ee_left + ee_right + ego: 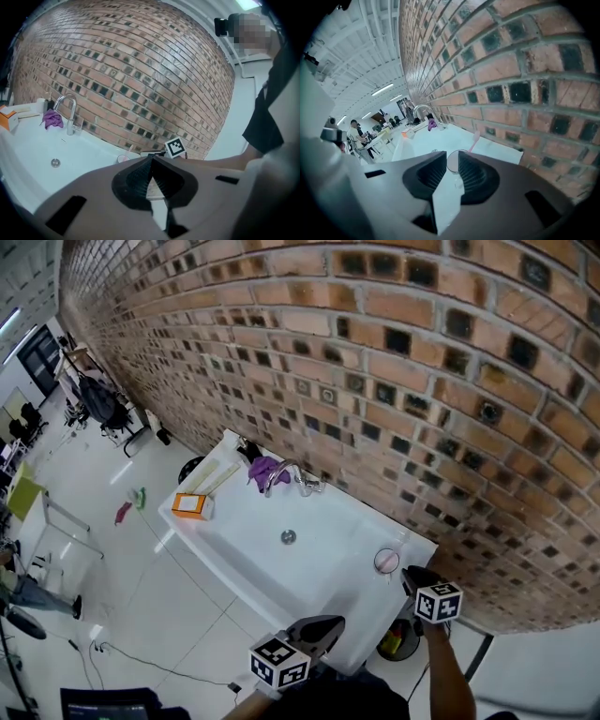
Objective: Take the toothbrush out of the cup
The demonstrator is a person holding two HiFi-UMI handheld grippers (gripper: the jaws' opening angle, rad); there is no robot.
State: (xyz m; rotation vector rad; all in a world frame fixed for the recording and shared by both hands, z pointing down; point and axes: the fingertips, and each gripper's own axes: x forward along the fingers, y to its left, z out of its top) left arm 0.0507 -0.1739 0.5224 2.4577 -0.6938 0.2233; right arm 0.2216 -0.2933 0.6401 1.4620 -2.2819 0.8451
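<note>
A clear cup (pixel 386 561) stands on the right end of the white sink (pixel 244 549), close to the brick wall. A pink toothbrush (pixel 474 140) leans in the cup, its head up toward the wall. My right gripper (pixel 412 576) sits just right of the cup, aimed at it. In the right gripper view the cup (pixel 453 162) shows through the narrow gap of that open gripper (pixel 452 157), just beyond the fingertips. My left gripper (pixel 323 626) hovers over the sink's front edge with nothing in it. In its own view, the left gripper (pixel 151 161) has its jaws shut together, with the cup (pixel 123 159) beyond.
A chrome faucet (pixel 298 474) and a purple cloth (pixel 265 468) are at the back of the sink. An orange box (pixel 192 506) lies on the left end, and the drain (pixel 289 537) is in the basin. The brick wall (pixel 422 381) runs close behind.
</note>
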